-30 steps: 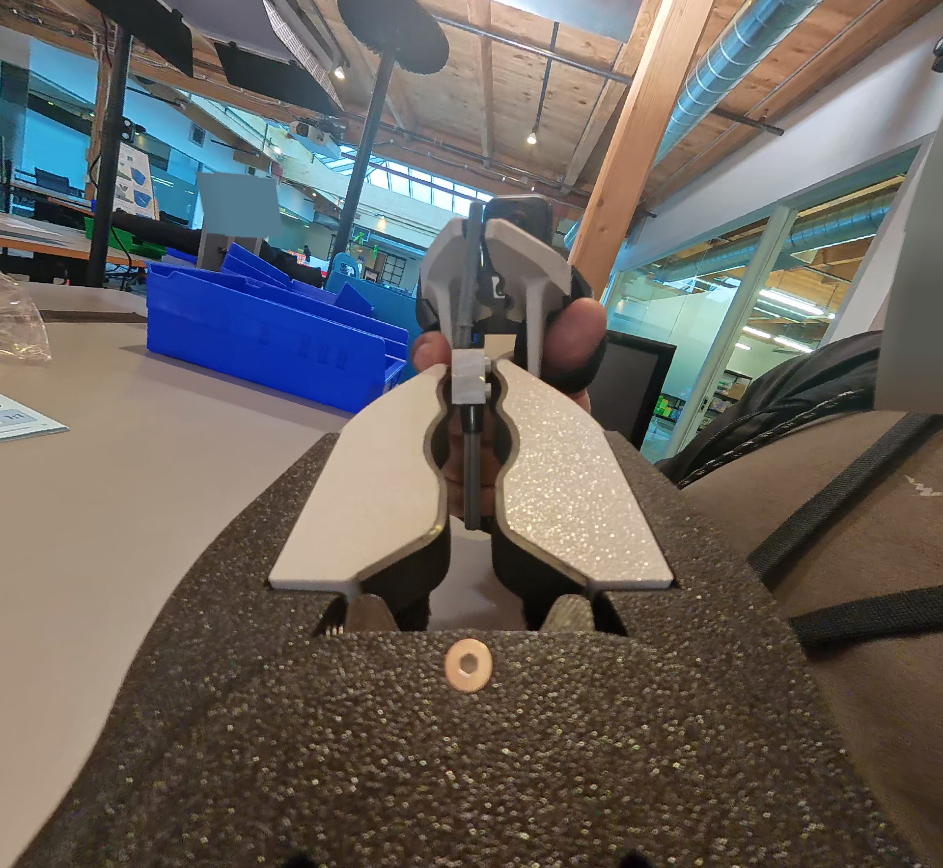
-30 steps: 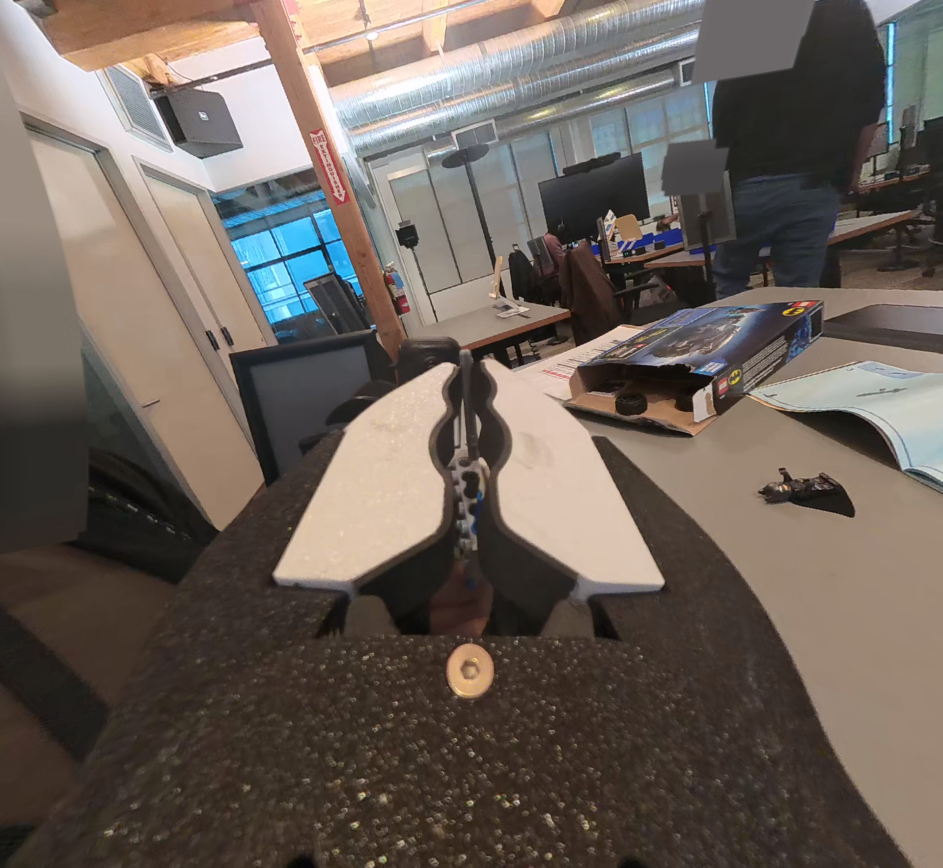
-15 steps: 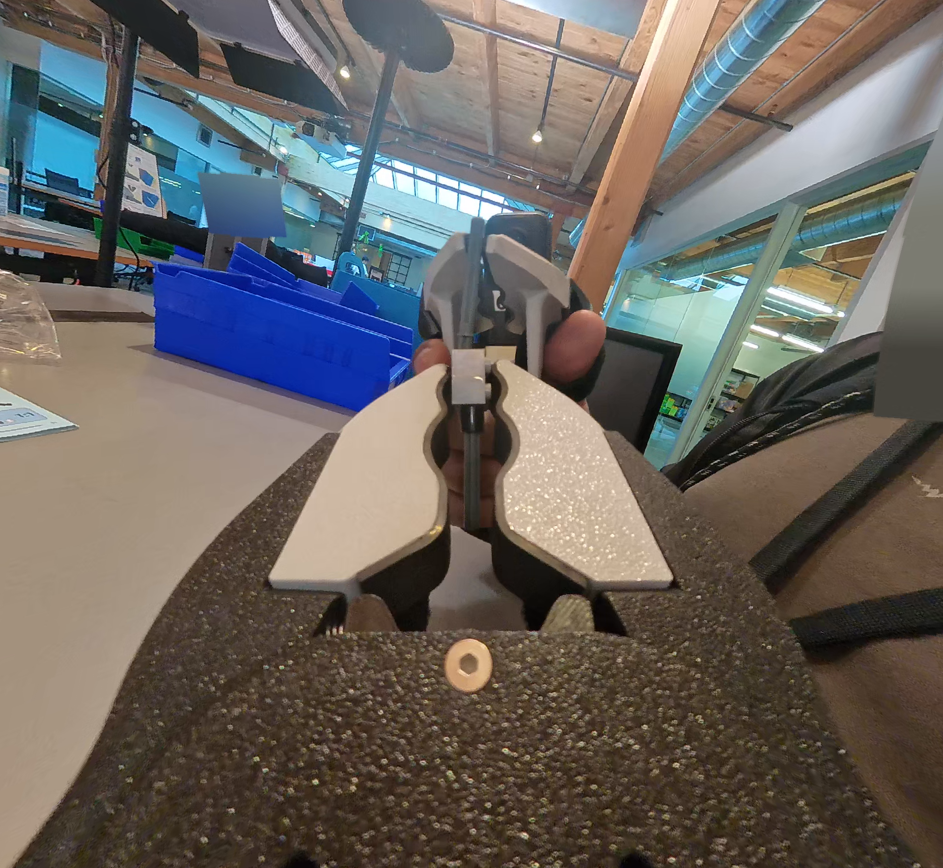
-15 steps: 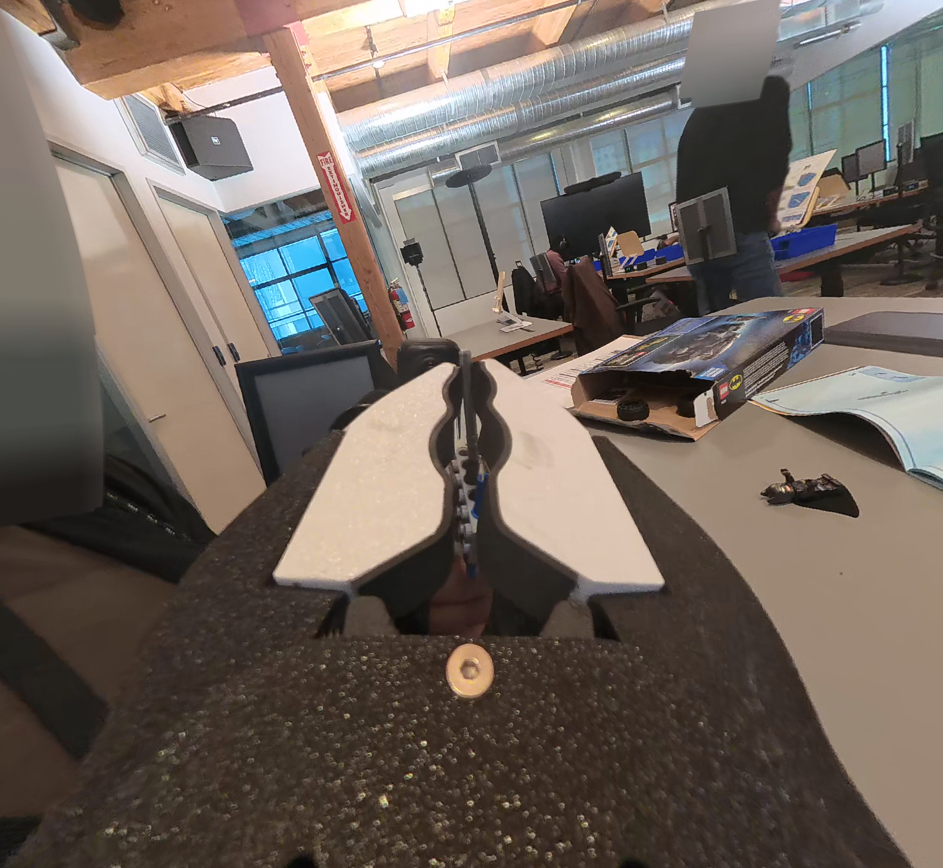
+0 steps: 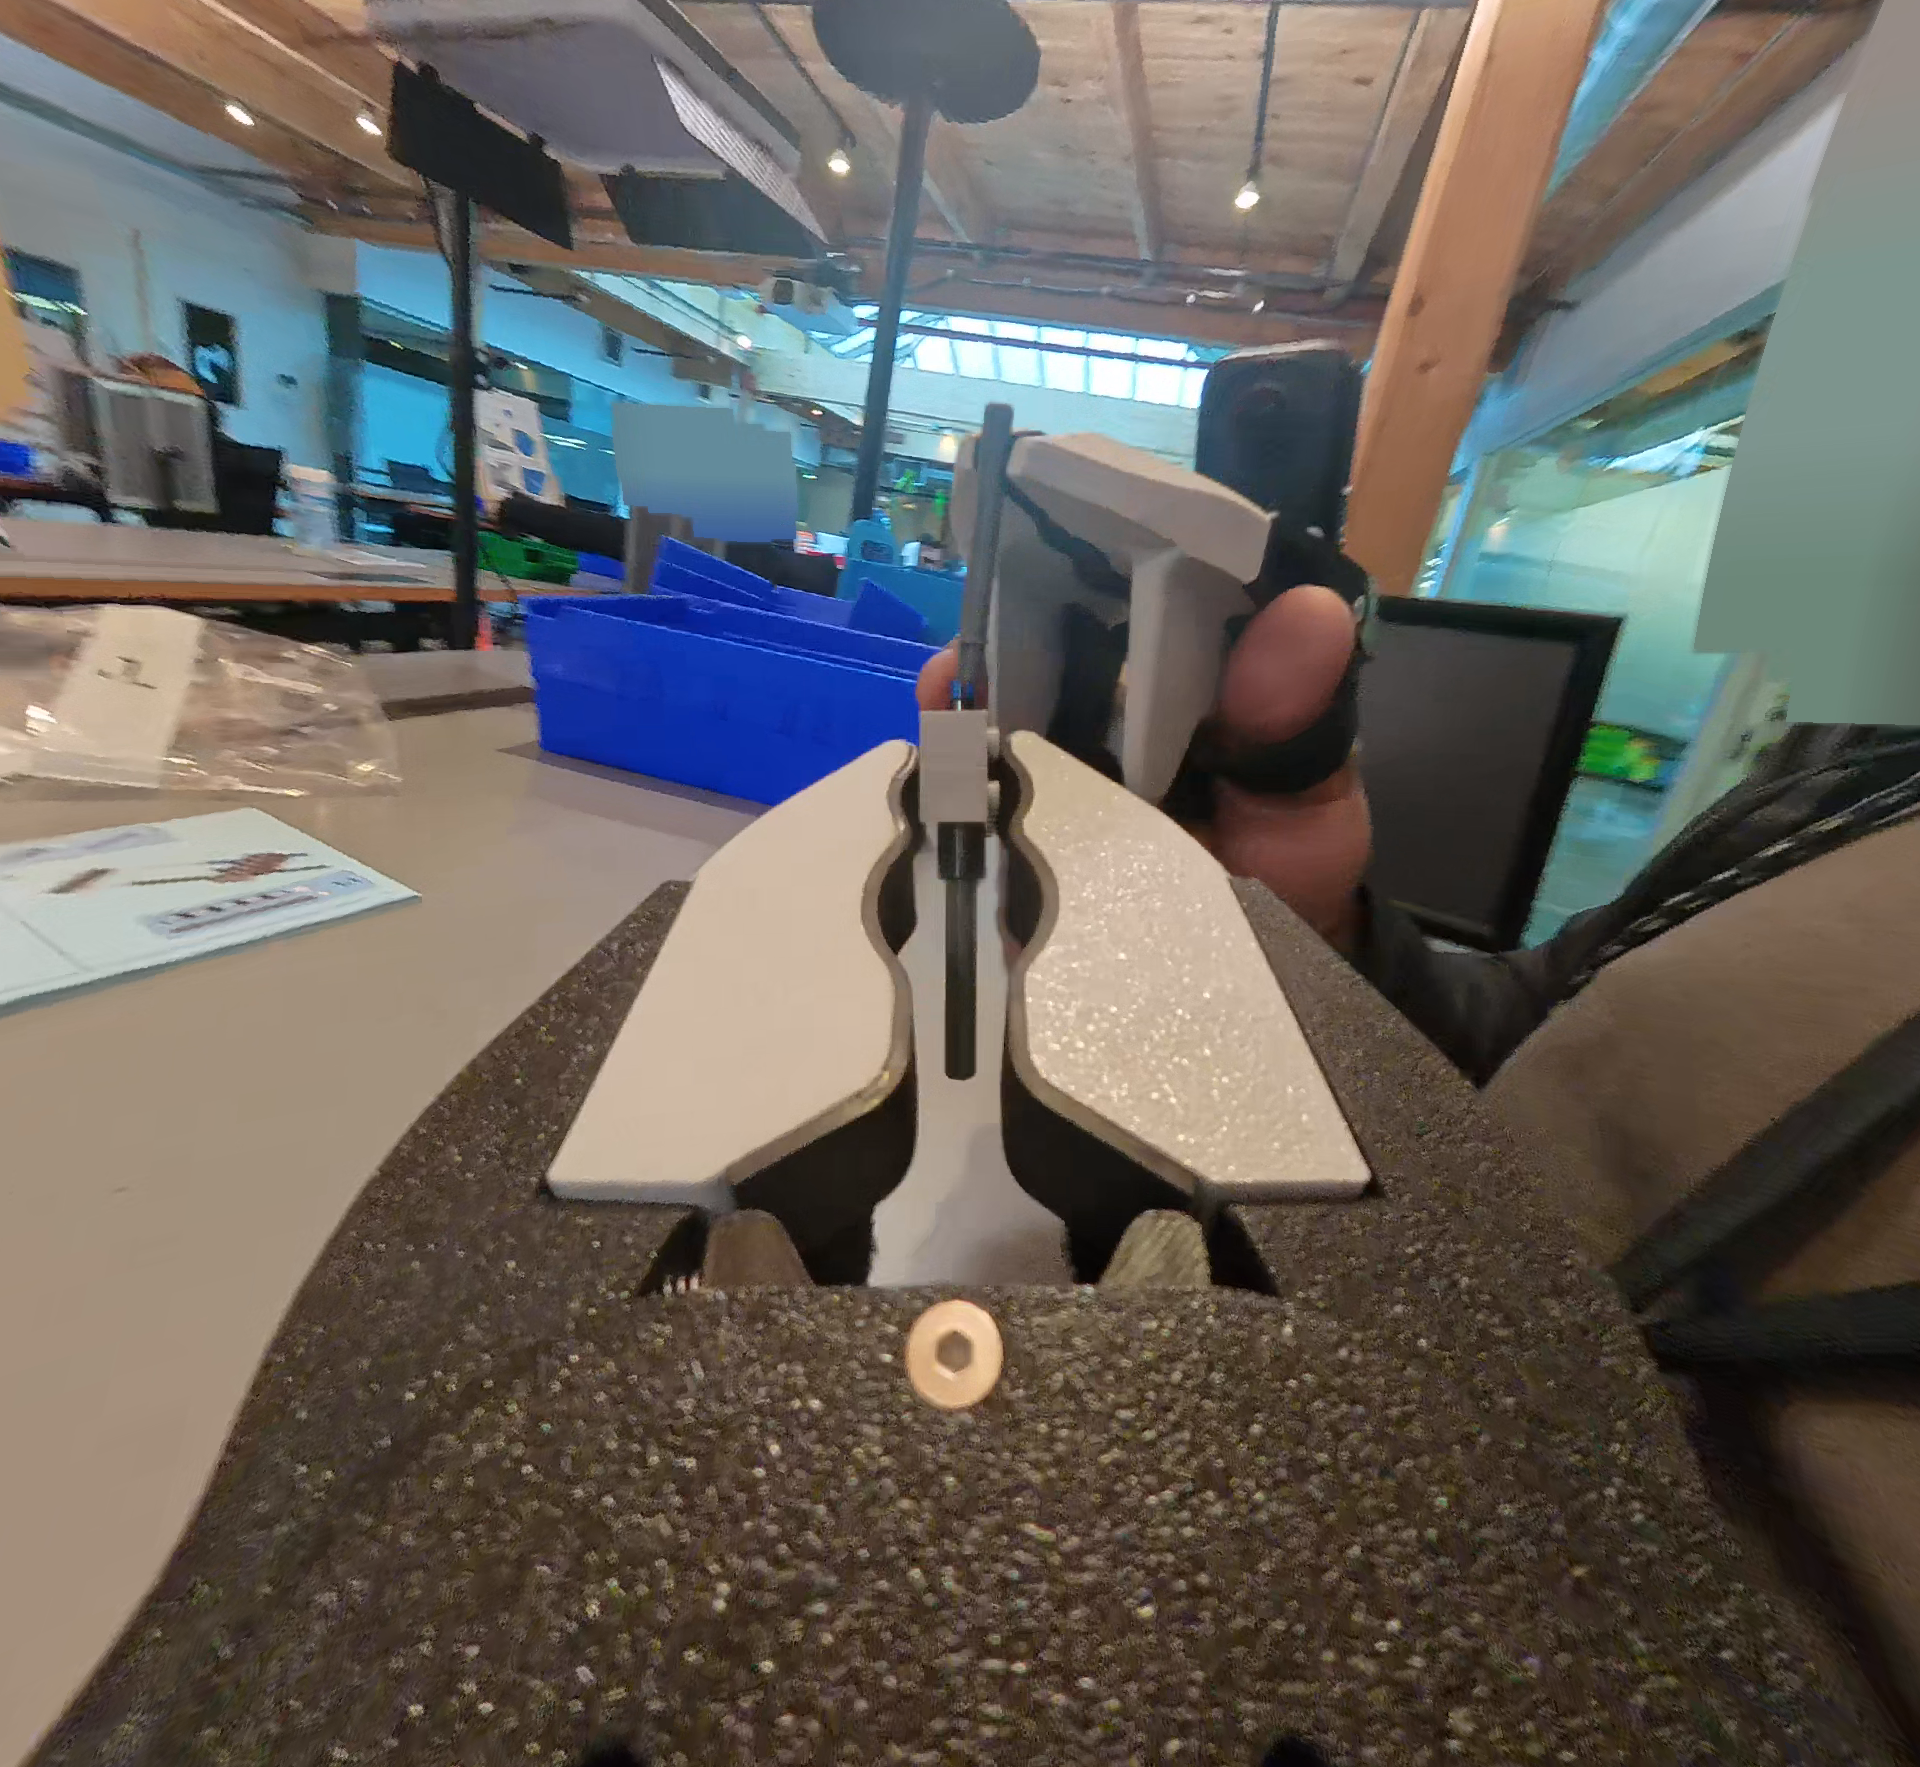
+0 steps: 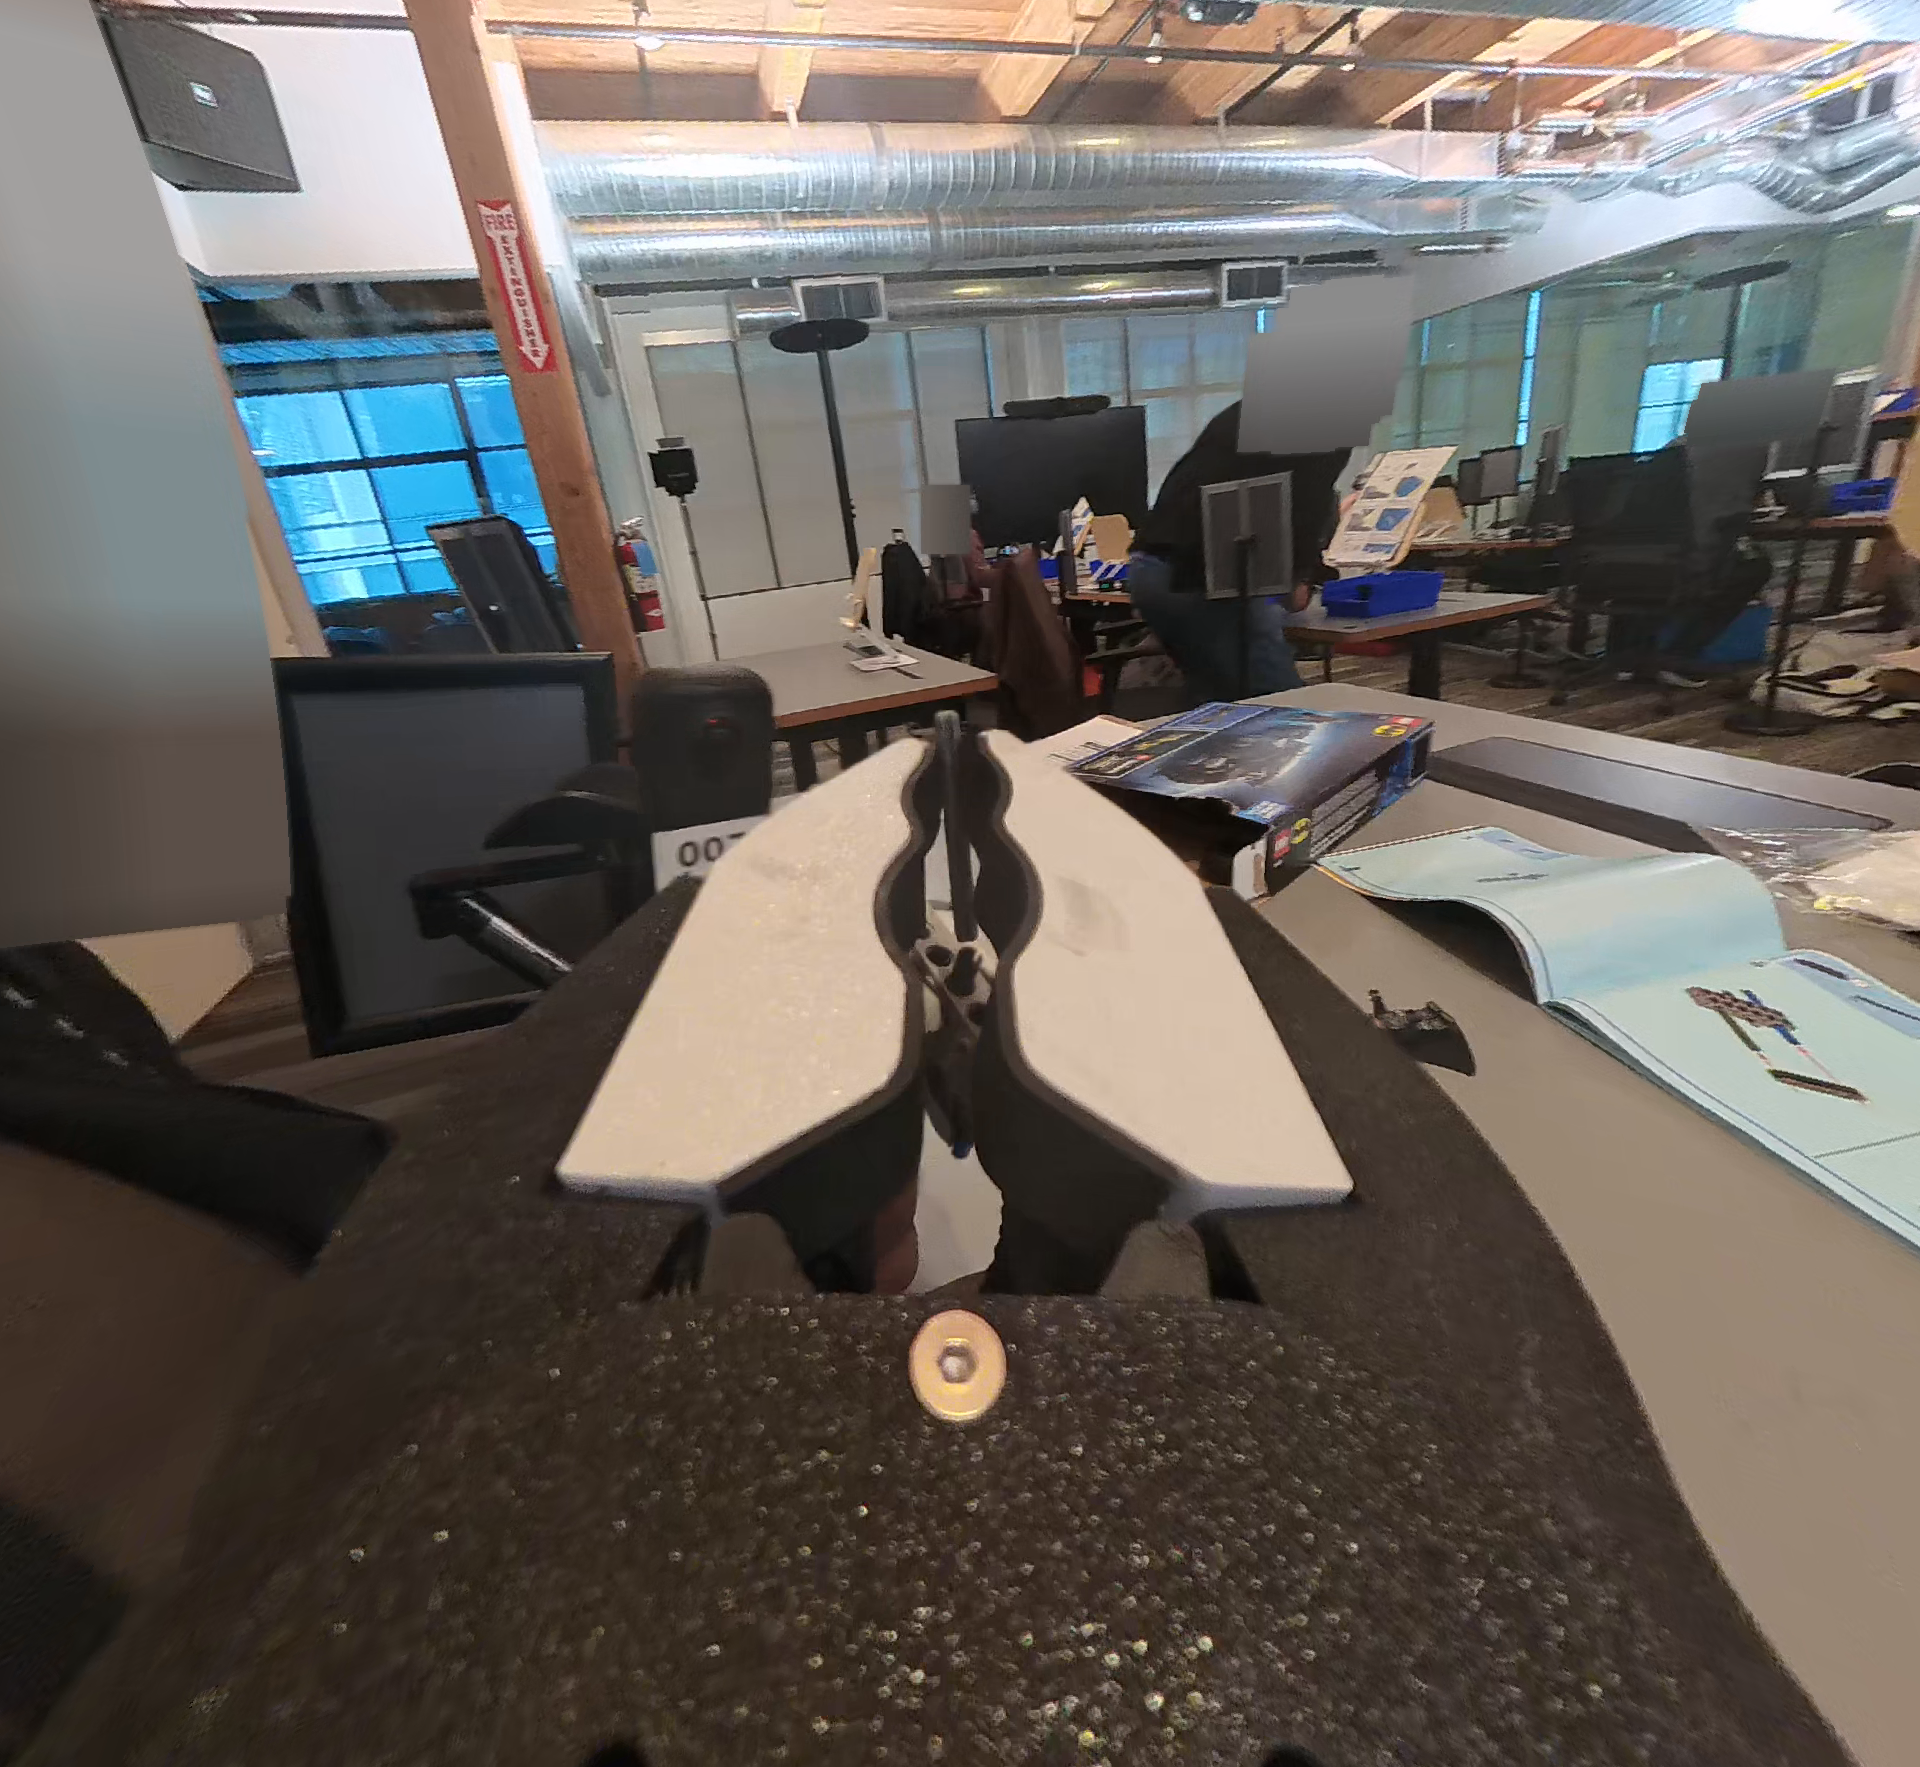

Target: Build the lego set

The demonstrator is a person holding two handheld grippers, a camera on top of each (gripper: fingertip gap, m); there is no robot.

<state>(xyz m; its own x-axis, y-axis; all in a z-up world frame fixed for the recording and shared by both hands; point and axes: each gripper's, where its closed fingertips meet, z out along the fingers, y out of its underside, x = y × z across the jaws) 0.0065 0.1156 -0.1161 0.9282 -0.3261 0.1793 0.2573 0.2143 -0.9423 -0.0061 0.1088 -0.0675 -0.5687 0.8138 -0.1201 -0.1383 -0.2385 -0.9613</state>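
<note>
My left gripper [image 5: 961,761] is shut on a small light grey block [image 5: 951,767]. A black axle [image 5: 958,948] hangs from the block between the fingers. Just beyond it in the left wrist view, a hand holds my right gripper [image 5: 1101,595] turned sideways. A dark rod [image 5: 985,554] in its grasp points down at the top of the grey block. In the right wrist view my right gripper [image 6: 956,751] is shut on that dark rod [image 6: 958,844]. A grey perforated piece [image 6: 951,990] is joined to the rod deeper between the fingers.
Blue bins [image 5: 717,678], plastic bags [image 5: 156,689] and an instruction sheet [image 5: 156,886] lie on the grey table [image 5: 260,1146]. An open toy box [image 6: 1268,782], a booklet [image 6: 1662,959] and a small dark piece [image 6: 1408,1016] lie to the right. A monitor [image 6: 436,834] stands to the left. Spacing between my two grippers at the tips: around 5 cm.
Both views have tilted down towards the table. In the left wrist view the right gripper has turned and swung right. Both grasps have held.
</note>
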